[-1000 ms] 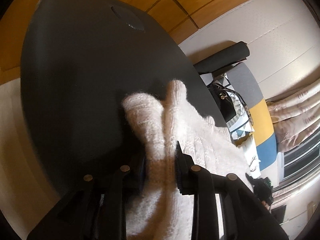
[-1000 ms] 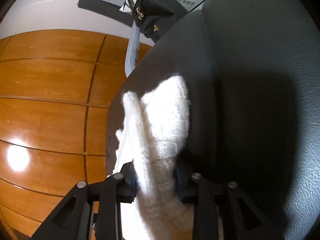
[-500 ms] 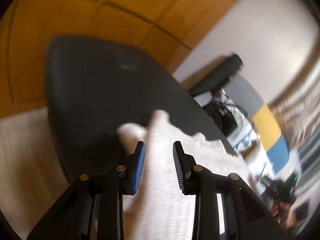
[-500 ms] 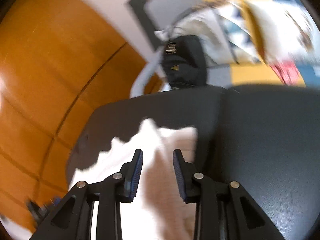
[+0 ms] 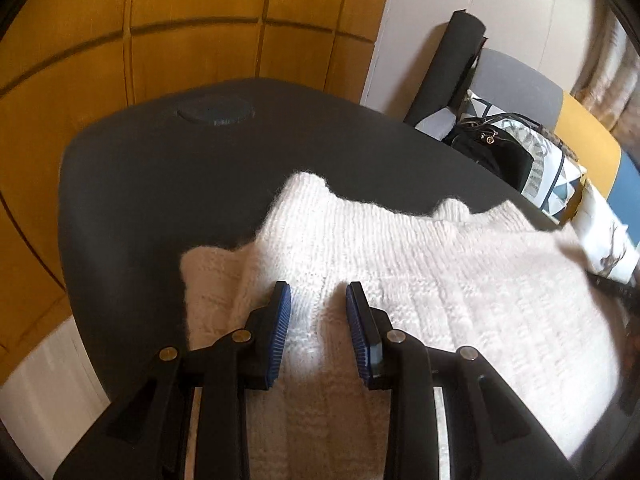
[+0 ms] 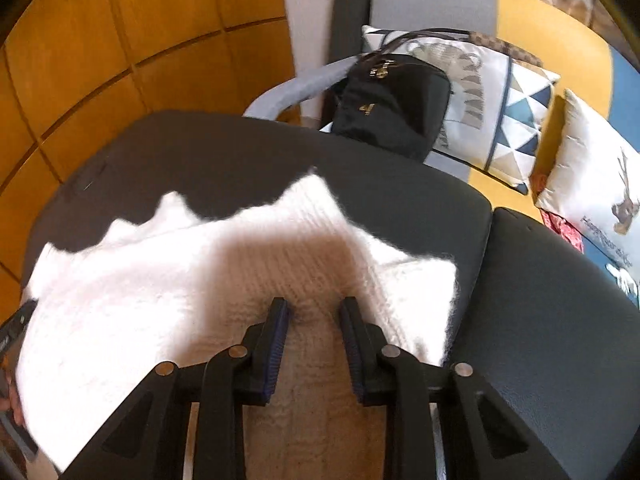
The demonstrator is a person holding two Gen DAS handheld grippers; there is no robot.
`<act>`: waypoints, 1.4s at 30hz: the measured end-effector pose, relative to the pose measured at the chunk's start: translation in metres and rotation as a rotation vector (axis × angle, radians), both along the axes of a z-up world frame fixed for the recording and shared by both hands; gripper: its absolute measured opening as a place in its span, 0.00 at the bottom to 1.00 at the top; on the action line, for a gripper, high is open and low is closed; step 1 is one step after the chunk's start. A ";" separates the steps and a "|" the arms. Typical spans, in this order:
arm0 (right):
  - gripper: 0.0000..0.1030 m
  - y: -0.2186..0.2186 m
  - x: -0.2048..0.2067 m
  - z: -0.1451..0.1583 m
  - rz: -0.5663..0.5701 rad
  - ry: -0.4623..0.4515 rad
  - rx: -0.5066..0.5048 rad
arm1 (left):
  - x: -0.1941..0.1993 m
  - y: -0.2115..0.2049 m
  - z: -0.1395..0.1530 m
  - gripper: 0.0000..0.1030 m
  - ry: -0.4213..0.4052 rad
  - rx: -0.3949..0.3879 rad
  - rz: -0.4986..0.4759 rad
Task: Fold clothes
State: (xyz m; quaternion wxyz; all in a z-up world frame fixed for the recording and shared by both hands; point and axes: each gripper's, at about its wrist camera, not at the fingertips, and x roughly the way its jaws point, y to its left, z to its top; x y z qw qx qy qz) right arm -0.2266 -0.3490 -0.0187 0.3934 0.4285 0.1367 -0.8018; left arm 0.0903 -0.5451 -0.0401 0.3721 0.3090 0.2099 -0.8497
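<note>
Fingers of the left gripper (image 5: 318,300) parted, nothing between the blue pads, poised just over the knit. Fingers of the right gripper (image 6: 313,316) likewise spread and holding nothing, over the same garment.

Cream knitted sweater (image 5: 400,272) spread flat on the dark counter (image 5: 160,184), lying across the near half and reaching almost to the right-hand edge. Far edge of the knit uneven, with small peaks. A narrower second layer showing at each side: below the left fingers in the left wrist view, and toward the counter's seam in the right wrist view (image 6: 416,280). Looks like parts already turned over the body, though hard to tell sleeve from hem.

Beyond the far right corner: a black bag (image 6: 392,112) and patterned cushions (image 6: 508,120) on a sofa, well apart from the work.

Probably a pause between folds, both grippers free above a partly doubled garment. Hard to say whether a further fold remains or the bundle is meant to lie as it does.

If another fold is due: a grasp at matching points along one edge, both layers caught together, both grippers moving evenly to avoid skew.
</note>
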 end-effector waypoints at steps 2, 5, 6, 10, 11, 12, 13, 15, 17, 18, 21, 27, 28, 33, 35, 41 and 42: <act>0.25 0.002 -0.001 0.001 -0.019 -0.005 -0.015 | -0.001 0.004 -0.002 0.30 -0.017 -0.035 0.003; 0.25 0.005 -0.003 0.002 -0.047 -0.012 -0.038 | 0.002 0.006 0.000 0.30 -0.024 -0.038 -0.001; 0.25 0.011 -0.003 0.007 -0.075 -0.022 -0.071 | 0.006 0.005 0.000 0.30 -0.026 -0.036 -0.004; 0.25 0.060 0.021 0.031 -0.110 -0.048 -0.192 | 0.001 0.011 0.009 0.31 -0.019 -0.030 0.002; 0.24 0.066 0.031 0.032 -0.096 -0.036 -0.171 | 0.006 0.015 0.013 0.31 0.004 -0.026 0.019; 0.21 0.071 0.041 0.032 -0.080 -0.019 -0.151 | 0.015 0.021 0.017 0.31 0.044 -0.019 0.030; 0.18 0.075 0.050 0.030 -0.064 0.000 -0.131 | 0.018 0.027 0.019 0.31 0.062 -0.018 0.029; 0.16 0.080 0.063 0.024 -0.039 0.007 -0.115 | 0.023 0.040 0.019 0.36 0.064 -0.027 0.025; 0.14 0.083 0.072 0.015 -0.028 0.010 -0.099 | 0.023 0.053 0.016 0.41 0.028 -0.050 0.013; 0.14 0.085 0.075 0.010 -0.028 0.013 -0.085 | 0.023 0.057 0.013 0.42 0.012 -0.058 0.009; 0.13 0.089 0.078 -0.005 -0.045 0.020 -0.033 | 0.026 0.063 0.006 0.48 -0.007 -0.074 0.006; 0.10 0.098 0.079 -0.024 -0.081 0.038 -0.025 | 0.025 0.058 -0.001 0.52 -0.005 -0.054 -0.004; 0.10 0.096 0.081 -0.024 -0.087 0.044 -0.015 | 0.025 0.059 -0.002 0.52 -0.009 -0.059 -0.006; 0.11 0.099 0.082 -0.009 -0.079 0.009 -0.067 | 0.030 0.066 0.012 0.52 -0.021 -0.059 -0.007; 0.12 0.093 0.086 0.007 -0.040 0.025 -0.114 | 0.034 0.069 0.021 0.52 0.032 -0.086 -0.016; 0.13 0.024 0.069 0.024 0.062 0.051 -0.080 | 0.020 0.033 0.024 0.52 -0.024 -0.064 0.100; 0.13 0.015 0.063 0.020 0.057 0.035 -0.064 | 0.019 0.026 0.019 0.52 -0.055 -0.055 0.132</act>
